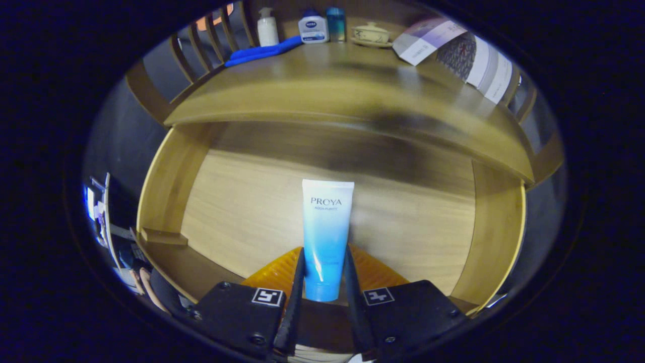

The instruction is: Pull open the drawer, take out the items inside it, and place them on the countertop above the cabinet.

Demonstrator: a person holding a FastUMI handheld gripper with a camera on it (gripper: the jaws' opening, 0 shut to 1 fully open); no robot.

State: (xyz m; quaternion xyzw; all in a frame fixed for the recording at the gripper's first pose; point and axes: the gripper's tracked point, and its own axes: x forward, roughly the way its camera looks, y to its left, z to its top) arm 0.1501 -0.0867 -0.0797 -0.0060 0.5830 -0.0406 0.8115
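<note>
Tool (322, 275) closed on blue-white tube (325, 237), both fingers pressing its sides, above open drawer (242, 201); bench (322, 85) beyond.

Tube (325, 237) stands cap-down between gripper (322, 275) fingers, both pressing its lower half, over open drawer (166, 181). Countertop (322, 85) beyond; along its back: pump bottle (267, 27), two containers, lidded bowl (371, 34), cloth (262, 52) to left.

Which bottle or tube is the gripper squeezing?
The blue-and-white tube in the open drawer. Both fingers of the gripper press its lower end. The pump bottle and two small bottles stand beyond, on the countertop.
</note>
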